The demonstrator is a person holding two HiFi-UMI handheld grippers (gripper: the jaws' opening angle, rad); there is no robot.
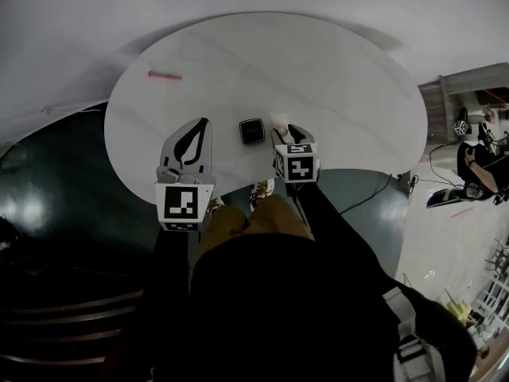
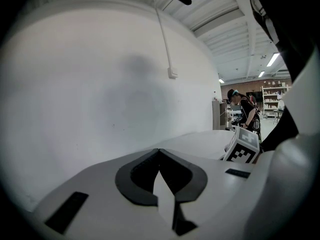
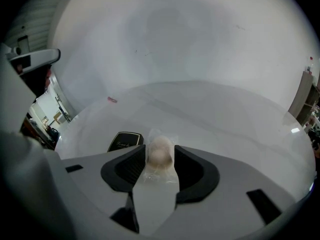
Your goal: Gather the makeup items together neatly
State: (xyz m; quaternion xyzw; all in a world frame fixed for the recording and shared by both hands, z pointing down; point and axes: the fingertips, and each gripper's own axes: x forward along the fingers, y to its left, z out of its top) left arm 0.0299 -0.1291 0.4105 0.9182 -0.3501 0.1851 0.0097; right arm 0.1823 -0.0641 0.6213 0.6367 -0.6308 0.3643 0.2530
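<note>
On the round white table lies a black square compact near the front edge. Just right of it, my right gripper points down at the table, with a beige sponge in a clear wrapper resting between its jaws. The jaws flank the sponge closely without squeezing it. A thin pink stick lies far off at the table's left. My left gripper hovers left of the compact, its tips meeting with nothing in them.
The table's front edge is right under both grippers, with dark floor below at the left. A blank white wall rises beyond the table. A person stands far back by shelves.
</note>
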